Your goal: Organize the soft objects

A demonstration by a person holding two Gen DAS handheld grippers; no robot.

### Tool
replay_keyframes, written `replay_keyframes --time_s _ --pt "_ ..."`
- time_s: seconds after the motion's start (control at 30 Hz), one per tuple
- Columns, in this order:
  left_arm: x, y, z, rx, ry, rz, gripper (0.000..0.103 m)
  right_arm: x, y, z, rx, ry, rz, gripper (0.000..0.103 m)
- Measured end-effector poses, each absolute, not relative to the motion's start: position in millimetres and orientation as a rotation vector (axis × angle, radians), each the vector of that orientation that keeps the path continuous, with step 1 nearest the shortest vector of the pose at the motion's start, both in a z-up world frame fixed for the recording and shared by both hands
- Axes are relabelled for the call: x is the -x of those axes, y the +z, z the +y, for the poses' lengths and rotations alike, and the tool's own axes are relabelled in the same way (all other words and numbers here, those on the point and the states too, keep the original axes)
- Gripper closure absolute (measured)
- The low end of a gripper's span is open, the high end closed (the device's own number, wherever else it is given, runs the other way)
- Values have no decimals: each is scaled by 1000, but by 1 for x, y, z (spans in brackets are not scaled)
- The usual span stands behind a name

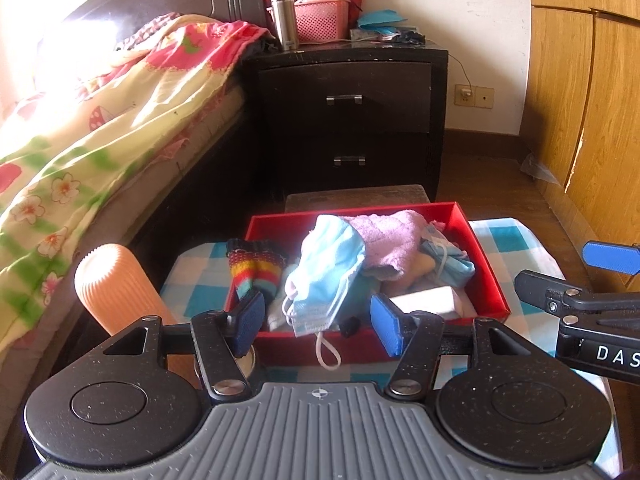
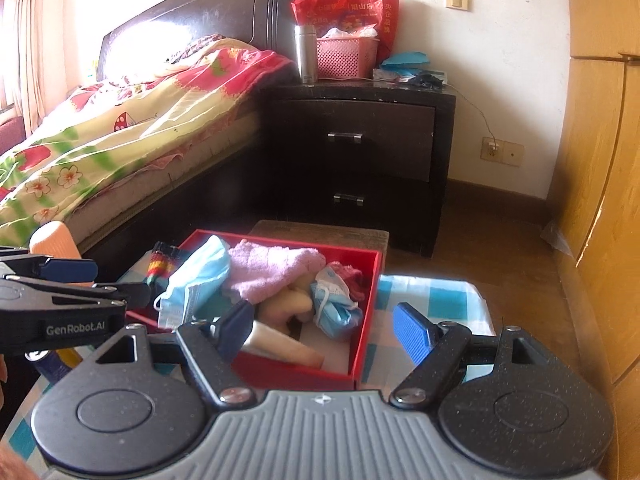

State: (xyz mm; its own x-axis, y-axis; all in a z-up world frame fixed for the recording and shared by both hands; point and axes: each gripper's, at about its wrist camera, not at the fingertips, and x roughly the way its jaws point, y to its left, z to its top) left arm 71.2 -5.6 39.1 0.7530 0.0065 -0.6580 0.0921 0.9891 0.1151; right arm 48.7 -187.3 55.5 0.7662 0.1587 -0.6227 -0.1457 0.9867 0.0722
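A red box (image 1: 486,276) (image 2: 368,320) sits on a blue-and-white checked cloth (image 1: 512,240) (image 2: 432,300). Inside lie a blue face mask (image 1: 328,264) (image 2: 200,276), a pink towel (image 1: 388,236) (image 2: 272,268), a second crumpled blue mask (image 1: 452,260) (image 2: 336,300), a cream soft item (image 2: 288,304) and a white block (image 1: 428,300). A rainbow-striped sock (image 1: 256,268) (image 2: 162,264) hangs over the box's left wall. My left gripper (image 1: 318,324) is open and empty at the box's near edge. My right gripper (image 2: 324,332) is open and empty over the box's near right corner.
An orange ribbed cup (image 1: 116,284) (image 2: 52,240) stands left of the box. A bed with a floral quilt (image 1: 100,120) lies to the left. A dark nightstand (image 1: 348,112) stands behind, a wooden wardrobe (image 1: 588,100) on the right. A small stool (image 1: 356,196) is behind the box.
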Motion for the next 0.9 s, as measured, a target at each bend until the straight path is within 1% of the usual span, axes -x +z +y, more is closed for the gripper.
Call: replay_keyframes --time_s 0.53,0.83,0.9 --pt "-19 37 -7 -136 -92 725 39 4 53 -187 -23 195 699 47" --pt "5 38 -6 -116 -114 723 38 25 57 -195 -70 177 675 47" --pt "8 39 -5 -101 -121 723 36 28 58 -197 -82 168 665 47"
